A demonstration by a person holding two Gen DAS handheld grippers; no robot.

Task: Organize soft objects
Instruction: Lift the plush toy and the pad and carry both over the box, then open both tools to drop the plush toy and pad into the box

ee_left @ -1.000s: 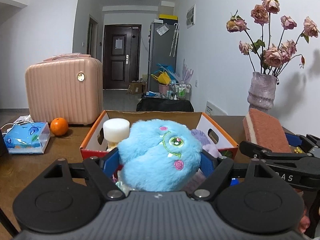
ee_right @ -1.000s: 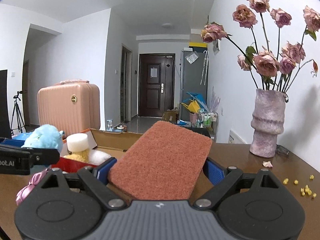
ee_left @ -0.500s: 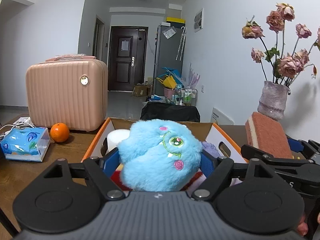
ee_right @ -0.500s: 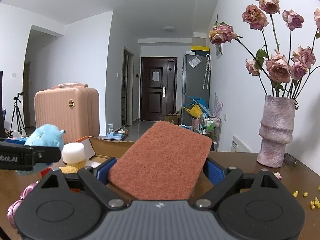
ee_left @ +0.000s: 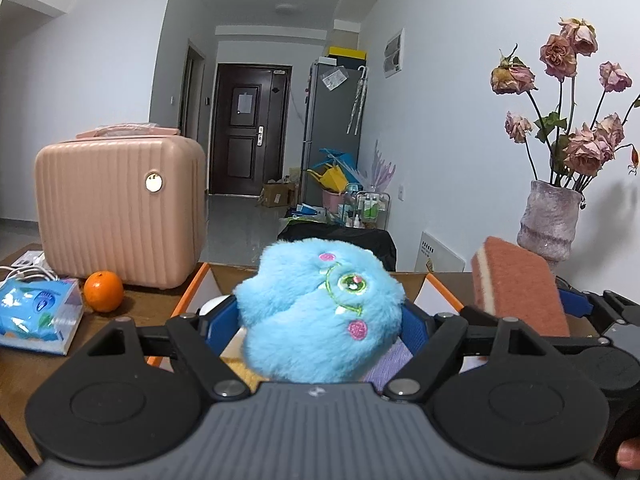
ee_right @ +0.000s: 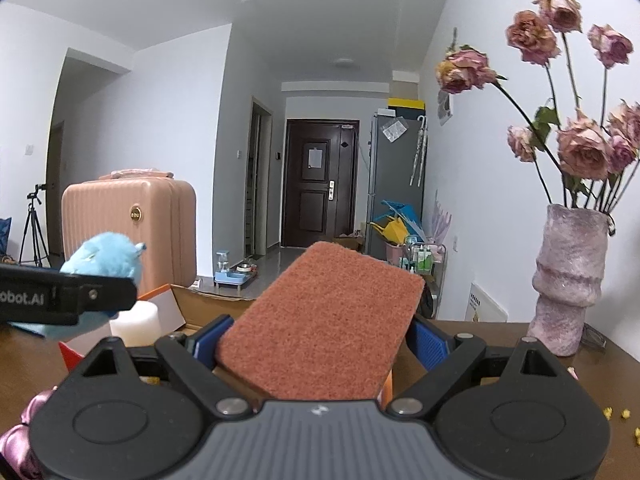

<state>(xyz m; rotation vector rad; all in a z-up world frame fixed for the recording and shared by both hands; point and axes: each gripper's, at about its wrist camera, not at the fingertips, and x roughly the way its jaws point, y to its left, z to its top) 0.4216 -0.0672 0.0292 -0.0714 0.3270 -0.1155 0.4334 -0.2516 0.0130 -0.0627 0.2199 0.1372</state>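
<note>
A fluffy blue plush toy (ee_left: 320,312) with an embroidered green eye fills my left gripper (ee_left: 320,322), whose blue pads press on both its sides. It hangs over an open cardboard box (ee_left: 200,284) with orange edges. My right gripper (ee_right: 316,334) is shut on a rust-red scouring sponge (ee_right: 320,324), tilted up and away. The left wrist view shows that sponge (ee_left: 516,284) at the right with its pale foam edge. In the right wrist view the plush toy (ee_right: 106,258) shows at the left, above the box (ee_right: 168,304). A white foam cylinder (ee_right: 136,322) stands inside the box.
A pink ribbed suitcase (ee_left: 116,212), an orange (ee_left: 103,291) and a blue tissue pack (ee_left: 36,316) sit on the wooden table at the left. A mottled pink vase (ee_right: 568,280) of dried roses stands at the right by the wall. Yellow crumbs (ee_right: 616,414) lie near it.
Both grippers have moved forward with their loads. The plush now hangs over the box, hiding most of its inside. The sponge has come nearer the box and the vase looms larger.
</note>
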